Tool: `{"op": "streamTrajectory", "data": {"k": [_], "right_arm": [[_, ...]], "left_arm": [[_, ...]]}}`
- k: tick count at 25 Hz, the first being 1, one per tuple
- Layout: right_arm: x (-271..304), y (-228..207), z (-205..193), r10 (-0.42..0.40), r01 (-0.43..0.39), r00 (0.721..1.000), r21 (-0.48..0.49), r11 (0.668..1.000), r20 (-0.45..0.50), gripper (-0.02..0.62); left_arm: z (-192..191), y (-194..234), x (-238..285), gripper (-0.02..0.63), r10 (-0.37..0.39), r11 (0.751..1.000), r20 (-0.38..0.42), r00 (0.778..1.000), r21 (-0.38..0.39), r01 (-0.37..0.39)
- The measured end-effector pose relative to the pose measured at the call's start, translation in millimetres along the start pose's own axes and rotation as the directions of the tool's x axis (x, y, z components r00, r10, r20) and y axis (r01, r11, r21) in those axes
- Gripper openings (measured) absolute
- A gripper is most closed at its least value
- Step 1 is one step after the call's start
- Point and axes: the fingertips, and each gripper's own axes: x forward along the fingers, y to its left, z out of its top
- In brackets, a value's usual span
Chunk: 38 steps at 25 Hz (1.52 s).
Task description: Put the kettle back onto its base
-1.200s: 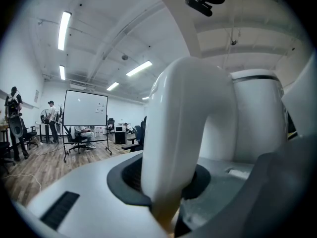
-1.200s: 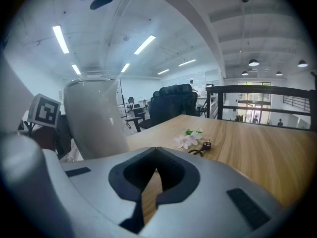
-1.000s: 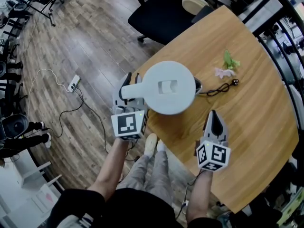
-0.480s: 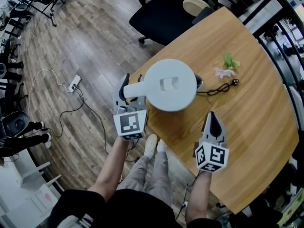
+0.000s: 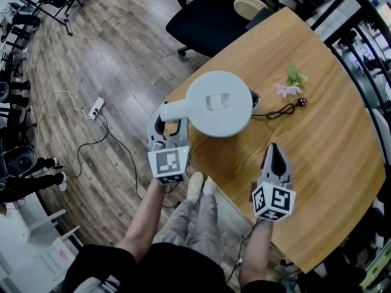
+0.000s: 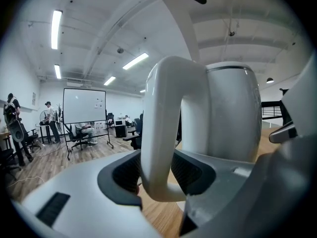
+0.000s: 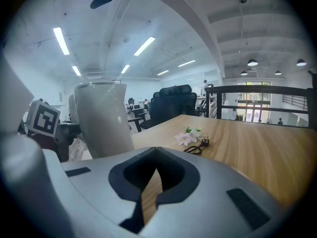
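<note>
A rounded wooden tabletop is seen steeply from above, with a wood-plank floor beyond its edge. A white kettle is placed near the tabletop's edge, its round lid facing the camera. A dark sliver of the base is shown under the kettle's right side; whether the kettle is fully seated on it cannot be told. A black cord is trailed from the base across the wood, and a small pink and green flower is laid just beyond it.

The kettle's handle is pointed out over the edge towards the left claw. In the left gripper view, the handle is stood upright between the two pads of the left claw. The claw has just been opening and is released, with a gap shown beside the handle.

The right claw is held over bare wood, well apart from the kettle. In the right gripper view, this claw is clenched with nothing between its pads, and the kettle is seen ahead to the left. A black office chair is parked at the far side.
</note>
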Motion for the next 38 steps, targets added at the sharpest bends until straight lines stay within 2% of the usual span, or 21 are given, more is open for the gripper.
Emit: {"op": "streamTrajectory", "data": {"k": [14,21,27,35,38], "right_arm": [[-44,22,14,-0.02,0.02,0.998,-0.003,1.0,0.053,-0.002],[-73,33,29,-0.039,0.04,0.995,-0.013,0.999,0.091,-0.002],[-101,42,50,-0.053,0.057,0.99,-0.027,0.998,0.132,-0.002],[-138,47,78,-0.078,0.087,0.981,-0.044,0.995,0.176,-0.002],[-154,53,87,-0.086,0.097,0.977,-0.05,0.994,0.194,-0.002]], "left_arm": [[2,-5,-52,0.178,-0.062,0.998,-0.026,0.998,-0.001,0.062],[28,-6,-81,0.176,-0.099,0.995,-0.014,0.995,0.023,0.1],[62,-16,-112,0.175,-0.159,0.987,0.033,0.987,0.031,0.158],[87,-29,-149,0.169,-0.246,0.969,0.028,0.969,0.033,0.245],[86,-29,-163,0.16,-0.266,0.964,0.015,0.964,0.027,0.266]]}}
